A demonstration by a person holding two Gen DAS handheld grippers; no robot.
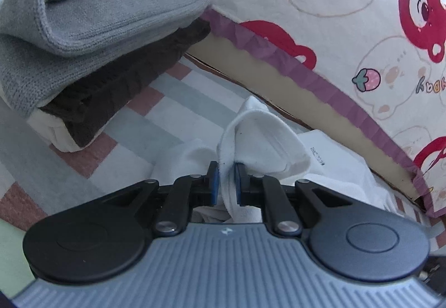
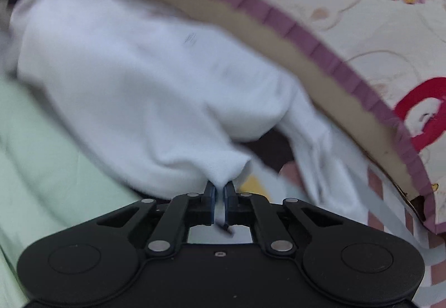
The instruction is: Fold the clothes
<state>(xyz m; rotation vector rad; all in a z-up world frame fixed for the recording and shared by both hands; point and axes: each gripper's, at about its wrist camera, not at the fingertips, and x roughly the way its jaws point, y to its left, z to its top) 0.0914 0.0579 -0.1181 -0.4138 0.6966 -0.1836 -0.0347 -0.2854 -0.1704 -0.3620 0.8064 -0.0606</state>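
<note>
At upper left of the left view a stack (image 1: 92,43) of folded clothes, grey over brown over white, sits out of the way, apparently finished. Low centre, the left tongs (image 1: 227,178) pinch a bunched edge of the white garment (image 1: 259,135). In the right view the right tongs (image 2: 219,193) clamp another edge of the garment (image 2: 133,79), probably to spread it. No containers visible.

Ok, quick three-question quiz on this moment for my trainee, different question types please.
1. True or false: the left claw is shut on the white garment.
2. What lies on top of the folded stack: A grey knit, B brown knit, C towel?
3. Fill in: the right claw pinches ___ fabric.

Key: 1 true; 2 A; 3 white.
</note>
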